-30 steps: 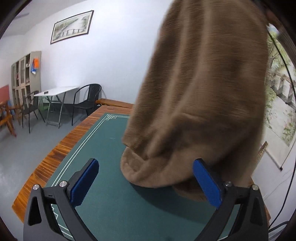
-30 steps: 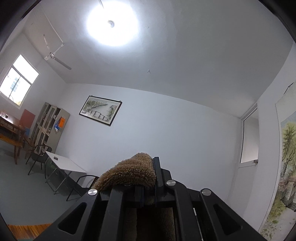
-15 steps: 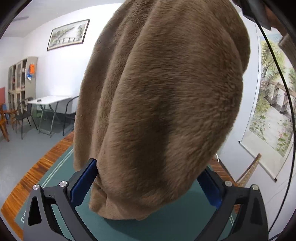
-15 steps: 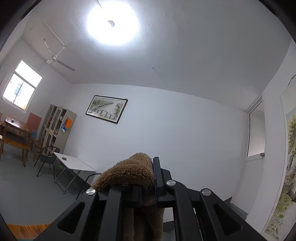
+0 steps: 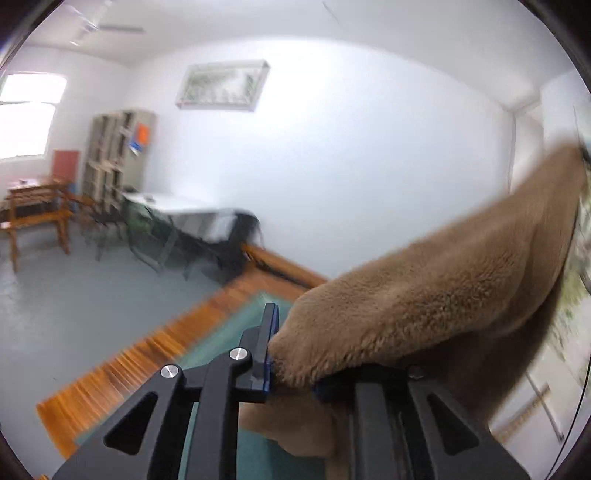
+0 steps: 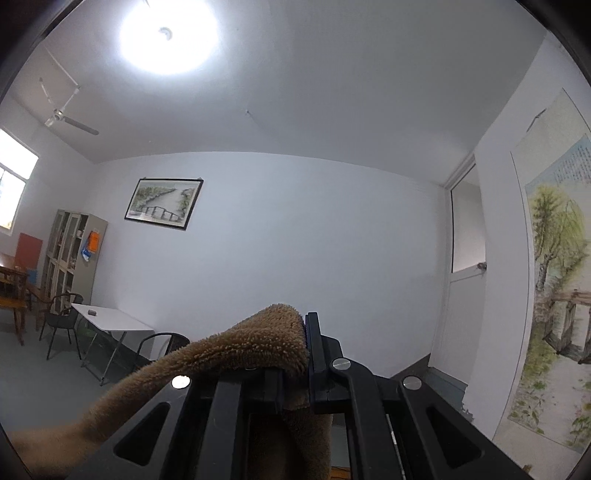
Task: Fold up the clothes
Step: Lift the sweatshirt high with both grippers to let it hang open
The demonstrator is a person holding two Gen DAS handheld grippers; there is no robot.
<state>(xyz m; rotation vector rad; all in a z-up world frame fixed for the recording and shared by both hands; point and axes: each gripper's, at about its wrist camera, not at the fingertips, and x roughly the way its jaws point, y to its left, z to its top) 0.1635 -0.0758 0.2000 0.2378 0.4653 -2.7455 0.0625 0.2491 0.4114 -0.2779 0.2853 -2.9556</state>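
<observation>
Left gripper (image 5: pixel 291 373) is now clamped on an edge of the brown fleece garment (image 5: pixel 424 295); half a second ago its blue pads stood wide apart with the fleece hanging between them, untouched. The left wrist view is motion-blurred and has tipped up from the table toward the far wall, so the hand is judged to be lifting or swinging as it takes hold. Right gripper (image 6: pixel 295 369) remains closed on another part of the same garment (image 6: pixel 236 350), pile bulging over its left finger; its view has barely shifted over the last second, camera aimed high at the ceiling lamp (image 6: pixel 168 33) and the framed picture (image 6: pixel 164 204). From the left wrist, the fleece runs up and to the right from the pinch point toward the frame edge, where the other hand presumably is; a fold of cloth also hangs below the gripper over the green table mat (image 5: pixel 236 332). Garment is therefore off the table for most of its length, held at two points. Meaning for the task: with both grips set, the cloth can be spread taut and laid flat. No fold made yet; judged early stage. Risk: thick pile may slip from a shallow pinch.
</observation>
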